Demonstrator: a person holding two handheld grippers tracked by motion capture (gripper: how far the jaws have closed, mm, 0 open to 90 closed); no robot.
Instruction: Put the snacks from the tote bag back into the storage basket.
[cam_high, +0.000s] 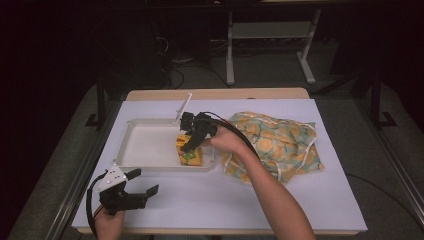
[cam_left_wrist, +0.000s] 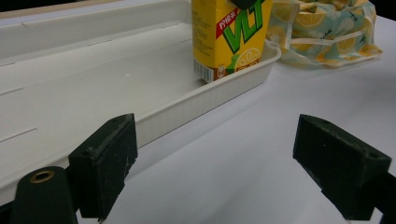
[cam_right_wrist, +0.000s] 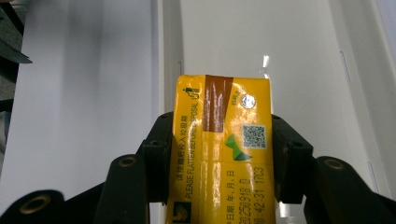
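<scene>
In the tray (cam_high: 145, 145), a yellow carton (cam_high: 190, 155) stands upright.

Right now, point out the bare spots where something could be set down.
Most of the white tray is bare, left of the yellow drink carton that the right gripper clamps. The table is free between the tray's near rim and the table's front edge, beside the open left gripper. The patterned cloth bag crowds the right.

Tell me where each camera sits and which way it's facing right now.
High view: above the table's near edge, looking forward and down; forearms, both hand-held grippers, tray, bag.
Left gripper view: low, across the tray toward the carton; jaws wide apart.
Right gripper view: straight down onto the carton top; jaws pressed against its sides.
All share the carton.
</scene>
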